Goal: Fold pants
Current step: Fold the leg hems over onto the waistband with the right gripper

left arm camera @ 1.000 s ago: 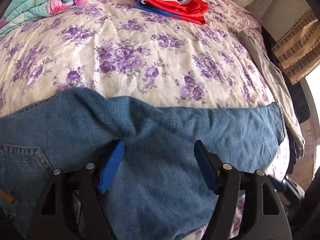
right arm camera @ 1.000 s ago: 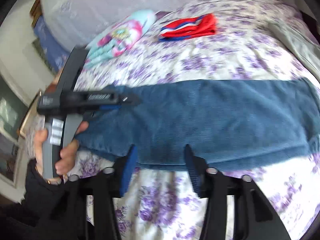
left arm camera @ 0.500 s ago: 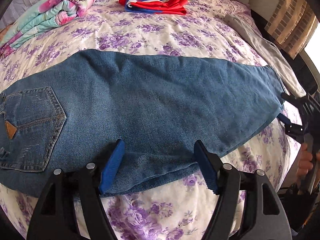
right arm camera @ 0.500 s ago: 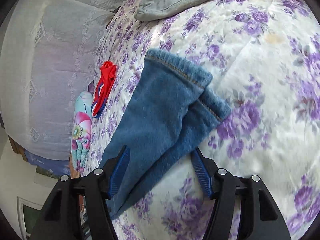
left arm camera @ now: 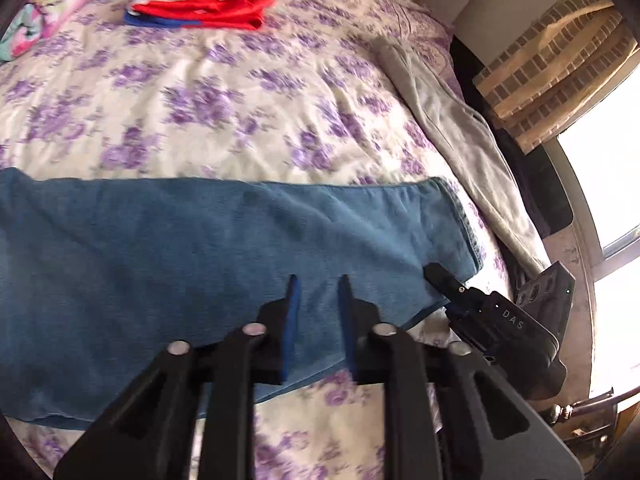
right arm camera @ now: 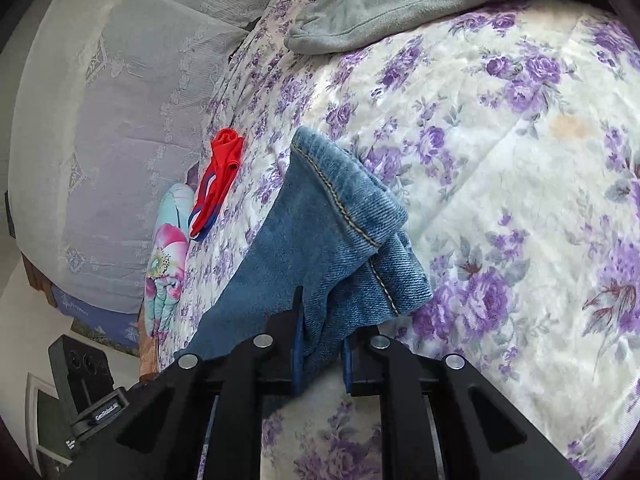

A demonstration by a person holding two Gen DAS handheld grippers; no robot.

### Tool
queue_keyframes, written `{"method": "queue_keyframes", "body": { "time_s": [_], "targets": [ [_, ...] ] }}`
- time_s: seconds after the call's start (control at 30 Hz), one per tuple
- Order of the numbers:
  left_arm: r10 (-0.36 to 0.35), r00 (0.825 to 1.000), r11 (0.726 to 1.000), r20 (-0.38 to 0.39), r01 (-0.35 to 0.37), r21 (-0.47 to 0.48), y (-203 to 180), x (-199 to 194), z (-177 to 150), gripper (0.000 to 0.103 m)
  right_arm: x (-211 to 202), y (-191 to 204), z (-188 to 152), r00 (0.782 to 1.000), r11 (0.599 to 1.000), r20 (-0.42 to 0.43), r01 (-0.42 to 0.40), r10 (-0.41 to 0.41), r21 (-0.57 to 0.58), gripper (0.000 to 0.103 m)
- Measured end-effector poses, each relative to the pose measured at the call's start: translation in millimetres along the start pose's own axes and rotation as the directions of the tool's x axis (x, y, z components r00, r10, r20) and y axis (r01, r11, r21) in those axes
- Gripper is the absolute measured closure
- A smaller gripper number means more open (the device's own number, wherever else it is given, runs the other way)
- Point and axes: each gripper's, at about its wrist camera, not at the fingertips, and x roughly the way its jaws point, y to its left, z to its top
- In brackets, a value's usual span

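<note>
Blue jeans (left arm camera: 224,256) lie folded lengthwise across the flowered bedspread (left arm camera: 208,104), leg cuffs to the right. My left gripper (left arm camera: 318,284) is narrowed on the near edge of the leg fabric, a short way from the cuffs. My right gripper (right arm camera: 320,312) is shut on the jeans (right arm camera: 320,240) at the cuff end, and denim fills the gap between its blue pads. The right gripper's body (left arm camera: 500,320) shows at the cuff corner in the left wrist view.
A red and blue folded garment (left arm camera: 204,2) lies at the far side of the bed. A flowered blanket (right arm camera: 168,264) is beside it. A grey garment (left arm camera: 452,136) runs along the right bed edge, with a window and brick wall beyond.
Both grippers have closed from wide open onto the jeans. The left gripper moved right toward the cuffs. The right gripper moved in onto the cuff end.
</note>
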Motion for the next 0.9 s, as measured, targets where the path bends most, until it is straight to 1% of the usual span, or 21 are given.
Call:
{"method": "queue_keyframes", "body": {
  "time_s": [0.03, 0.07, 0.13, 0.17, 0.2, 0.3, 0.4, 0.53, 0.57, 0.6, 0.67, 0.7, 0.73, 0.8, 0.87, 0.9],
  "targets": [
    [0.0, 1.0, 1.0, -0.022, 0.0, 0.004, -7.7, 13.2, -1.1, 0.097, -0.1, -0.7, 0.1, 1.0, 1.0, -0.003, -0.002, 0.002, -0.001, 0.088],
    [0.015, 0.999, 1.0, -0.032, -0.015, 0.004, -12.6, 25.1, -2.5, 0.099, 0.2, -0.9, 0.1, 1.0, 1.0, -0.006, -0.002, 0.002, -0.002, 0.088],
    [0.076, 0.997, 0.997, -0.017, -0.076, -0.008, -15.3, 44.1, -6.2, 0.1, 1.4, 1.6, -1.2, 1.0, 1.0, -0.01, 0.006, -0.006, -0.014, 0.088],
    [0.082, 0.997, 0.996, -0.002, -0.082, -0.022, -13.7, 50.8, -8.7, 0.1, 1.7, 2.7, -2.3, 1.0, 1.0, -0.007, 0.016, -0.016, -0.025, 0.087],
    [0.078, 0.997, 0.996, 0.022, -0.077, -0.032, -11.7, 51.4, -10.4, 0.1, 1.4, 4.6, -3.2, 1.0, 0.999, 0.001, 0.024, -0.024, -0.038, 0.087],
    [0.087, 0.996, 0.996, 0.037, -0.086, -0.016, -16.0, 49.6, -13.9, 0.1, -1.4, 12.4, -3.3, 0.999, 0.997, 0.013, 0.037, -0.036, -0.066, 0.088],
    [0.059, 0.997, 0.998, 0.053, -0.059, -0.002, -14.8, 37.3, -27.4, 0.1, -5.6, 28.7, -1.6, 0.998, 0.991, 0.028, 0.055, -0.052, -0.12, 0.088],
    [0.003, 0.998, 1.0, 0.062, -0.003, 0.002, -9.1, 24.8, -48.0, 0.1, -3.4, 49.9, -4.0, 0.99, 0.97, 0.064, 0.138, -0.128, -0.201, 0.088],
    [0.003, 0.998, 1.0, 0.063, -0.004, 0.015, -9.3, 25.0, -49.0, 0.1, -2.7, 57.4, -4.7, 0.987, 0.963, 0.071, 0.154, -0.142, -0.222, 0.088],
    [-0.013, 0.999, 1.0, 0.053, 0.012, 0.015, -6.8, 24.7, -47.4, 0.1, -3.6, 66.2, -5.6, 0.986, 0.955, 0.078, 0.163, -0.148, -0.248, 0.088],
    [-0.097, 0.995, 0.994, 0.012, 0.098, -0.049, 7.8, 19.9, -41.5, 0.1, -7.8, 89.6, -8.3, 0.983, 0.928, 0.096, 0.178, -0.155, -0.328, 0.088],
    [-0.135, 0.991, 0.987, 0.003, 0.135, -0.083, 18.3, 14.3, -38.4, 0.1, -9.3, 103.1, -10.5, 0.981, 0.905, 0.107, 0.191, -0.162, -0.38, 0.088],
    [-0.148, 0.989, 0.983, 0.005, 0.148, -0.109, 30.2, 5.8, -35.6, 0.1, -10.2, 115.3, -13.2, 0.979, 0.881, 0.113, 0.2, -0.167, -0.429, 0.088],
    [-0.126, 0.991, 0.978, 0.041, 0.131, -0.162, 59.0, -18.3, -32.0, 0.1, -7.1, 142.6, -22.3, 0.979, 0.818, 0.11, 0.205, -0.173, -0.537, 0.087],
    [-0.099, 0.989, 0.966, 0.107, 0.121, -0.229, 99.1, -53.4, -31.3, 0.1, 2.0, 170.5, -35.5, 0.983, 0.751, 0.082, 0.181, -0.167, -0.635, 0.087],
    [-0.066, 0.988, 0.96, 0.138, 0.101, -0.262, 119.9, -72.2, -32.2, 0.1, 8.5, 185.1, -43.8, 0.985, 0.712, 0.063, 0.162, -0.164, -0.683, 0.087]
  ]
}}
